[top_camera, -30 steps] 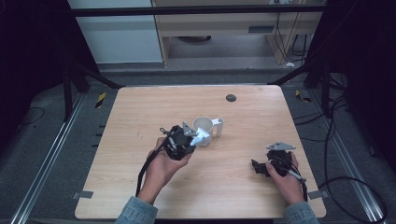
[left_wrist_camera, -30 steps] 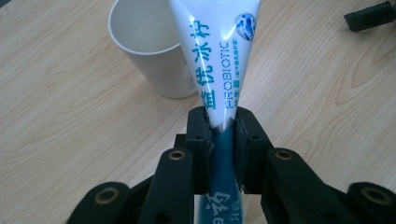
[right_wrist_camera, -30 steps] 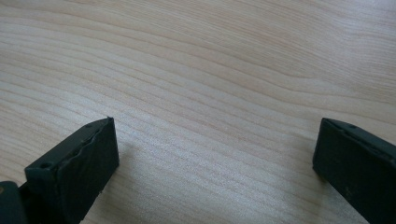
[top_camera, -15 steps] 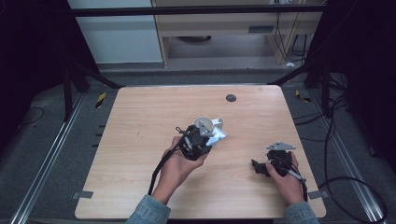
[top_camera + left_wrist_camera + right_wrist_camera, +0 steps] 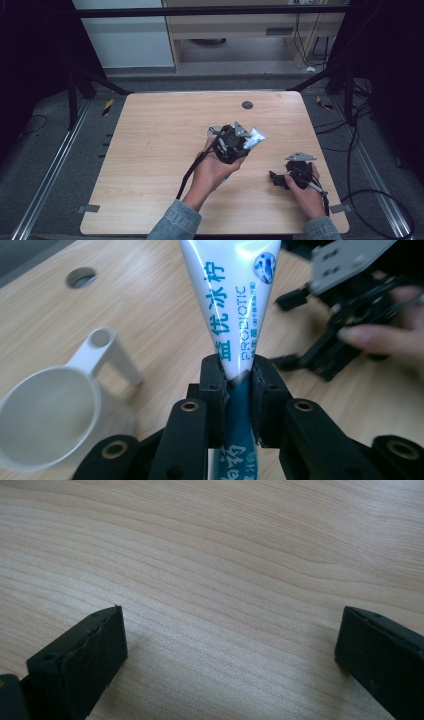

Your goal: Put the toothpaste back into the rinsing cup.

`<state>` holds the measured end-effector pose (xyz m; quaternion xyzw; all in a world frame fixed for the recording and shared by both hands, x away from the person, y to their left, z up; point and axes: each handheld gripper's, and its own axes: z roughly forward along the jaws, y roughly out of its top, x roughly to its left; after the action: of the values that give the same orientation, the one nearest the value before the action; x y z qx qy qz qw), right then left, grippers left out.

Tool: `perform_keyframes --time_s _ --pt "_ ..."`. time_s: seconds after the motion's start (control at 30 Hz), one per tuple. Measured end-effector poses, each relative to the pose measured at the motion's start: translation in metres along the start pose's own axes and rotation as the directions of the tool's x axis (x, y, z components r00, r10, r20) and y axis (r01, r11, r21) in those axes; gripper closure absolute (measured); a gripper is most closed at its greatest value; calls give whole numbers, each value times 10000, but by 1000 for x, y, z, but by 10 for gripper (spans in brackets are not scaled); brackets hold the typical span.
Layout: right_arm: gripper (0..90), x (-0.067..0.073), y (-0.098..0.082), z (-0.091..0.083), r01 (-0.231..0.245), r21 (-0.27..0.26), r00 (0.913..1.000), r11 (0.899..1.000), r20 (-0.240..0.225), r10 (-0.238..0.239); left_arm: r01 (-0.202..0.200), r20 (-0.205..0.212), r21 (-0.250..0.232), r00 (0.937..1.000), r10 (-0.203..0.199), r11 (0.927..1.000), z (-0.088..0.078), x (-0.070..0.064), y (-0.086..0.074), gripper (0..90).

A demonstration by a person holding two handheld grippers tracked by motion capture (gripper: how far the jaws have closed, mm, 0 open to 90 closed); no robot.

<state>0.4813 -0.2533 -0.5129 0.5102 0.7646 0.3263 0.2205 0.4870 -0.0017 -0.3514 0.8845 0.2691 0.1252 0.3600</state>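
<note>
Hands come in from the near edge of the counter (image 5: 150, 150), each with a claw. The left hand (image 5: 212, 170) reaches up toward the middle of the counter, arm slanting from the near edge, wrist lifted. Its left claw (image 5: 235, 385) is squeezed tight on a white and blue tube (image 5: 230, 300), which sticks out past the pads and points toward the right edge. In the high view the left claw (image 5: 231, 144) and the tube (image 5: 251, 138) sit above the middle of the counter, a bit toward the right edge.

The right hand (image 5: 305, 187) rests low near the near right corner. The right claw (image 5: 280, 179) points toward the left edge, and in its own view the right claw (image 5: 230, 650) has its two black pads wide apart with bare wood between them.

On the tube I can read "PROBIOTIC" in blue letters, next to big blue Chinese writing. There is a round blue mark near its wide end.

A white cup (image 5: 45, 415) with a handle stands on the counter just beside the left claw. A small dark round hole (image 5: 247, 105) sits near the far edge.
</note>
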Motion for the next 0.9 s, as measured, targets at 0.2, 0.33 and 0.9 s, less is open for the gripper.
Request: perform_keyframes --time_s 0.2,0.33,0.9 --pt "5 0 0 0 22 17 10000 10000 21 -22 -67 -94 -172 9999 66 9998 16 -7 20 779" --pt "5 0 0 0 13 -1 10000 10000 12 -13 -65 -208 -313 9998 59 9995 18 -5 27 779" --pt "5 0 0 0 26 15 10000 10000 18 -26 90 -471 -1000 9988 -138 9949 17 3 53 779"
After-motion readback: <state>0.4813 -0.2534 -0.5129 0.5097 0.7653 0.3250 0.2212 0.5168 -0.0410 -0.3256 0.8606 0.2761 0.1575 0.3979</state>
